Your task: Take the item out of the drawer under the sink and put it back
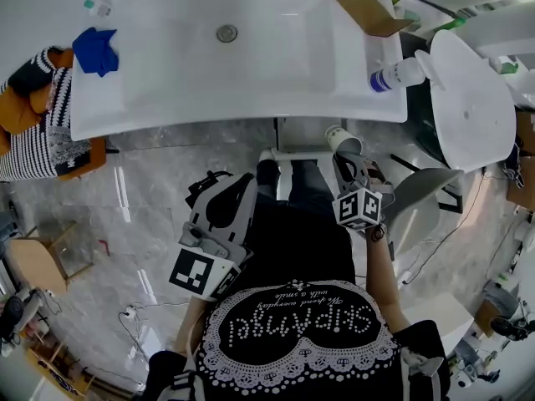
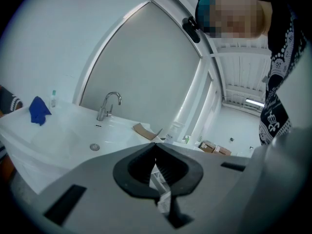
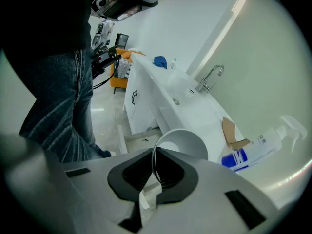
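Note:
A white paper cup (image 1: 343,139) hangs just in front of the sink counter's front edge, mouth tilted toward me. My right gripper (image 1: 349,162) is shut on the cup's rim; in the right gripper view the thin wall of the cup (image 3: 184,144) runs between the closed pads. Below it, the white cabinet (image 3: 138,103) under the sink shows a pulled-out drawer frame (image 3: 140,131). My left gripper (image 1: 219,182) is held lower left of the cup, shut with nothing in it; in its own view the left gripper (image 2: 155,145) points at the basin.
The white sink counter (image 1: 167,98) carries a blue cloth (image 1: 94,50), a spray bottle (image 1: 397,75) and a piece of cardboard (image 1: 361,2). A faucet (image 2: 108,104) stands at the back. A white toilet (image 1: 468,98) stands right. A striped cloth on an orange stool (image 1: 42,107) stands left.

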Motion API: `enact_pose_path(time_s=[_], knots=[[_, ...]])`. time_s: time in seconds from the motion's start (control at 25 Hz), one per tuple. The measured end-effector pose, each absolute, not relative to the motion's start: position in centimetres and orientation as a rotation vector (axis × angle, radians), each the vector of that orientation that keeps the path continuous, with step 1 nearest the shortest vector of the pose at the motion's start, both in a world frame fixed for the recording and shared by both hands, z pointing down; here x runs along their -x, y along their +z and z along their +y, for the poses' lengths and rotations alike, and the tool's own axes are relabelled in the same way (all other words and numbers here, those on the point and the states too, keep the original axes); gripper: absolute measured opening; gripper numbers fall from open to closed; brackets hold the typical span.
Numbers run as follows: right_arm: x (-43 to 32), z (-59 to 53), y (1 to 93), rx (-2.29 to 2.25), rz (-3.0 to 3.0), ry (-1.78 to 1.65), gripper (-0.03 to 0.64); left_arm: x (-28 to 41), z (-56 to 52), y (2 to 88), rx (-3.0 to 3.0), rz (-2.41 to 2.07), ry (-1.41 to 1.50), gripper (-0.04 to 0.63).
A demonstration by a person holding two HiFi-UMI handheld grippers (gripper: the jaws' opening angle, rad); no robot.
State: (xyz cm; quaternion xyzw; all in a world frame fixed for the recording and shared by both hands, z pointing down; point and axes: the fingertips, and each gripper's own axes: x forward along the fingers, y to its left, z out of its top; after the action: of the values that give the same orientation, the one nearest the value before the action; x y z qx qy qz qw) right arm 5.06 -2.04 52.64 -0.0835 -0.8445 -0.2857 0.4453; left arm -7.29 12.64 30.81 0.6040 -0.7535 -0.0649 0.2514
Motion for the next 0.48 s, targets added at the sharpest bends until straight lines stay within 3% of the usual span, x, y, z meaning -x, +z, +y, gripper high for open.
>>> enact_pose_path(time_s=[0.48], knots=[[-3.9,-2.7,55.5,0.282,-2.089,-0.696,0.025,7.6,13.4,31.6,-1.503,-2.114,-0.175,0.005]])
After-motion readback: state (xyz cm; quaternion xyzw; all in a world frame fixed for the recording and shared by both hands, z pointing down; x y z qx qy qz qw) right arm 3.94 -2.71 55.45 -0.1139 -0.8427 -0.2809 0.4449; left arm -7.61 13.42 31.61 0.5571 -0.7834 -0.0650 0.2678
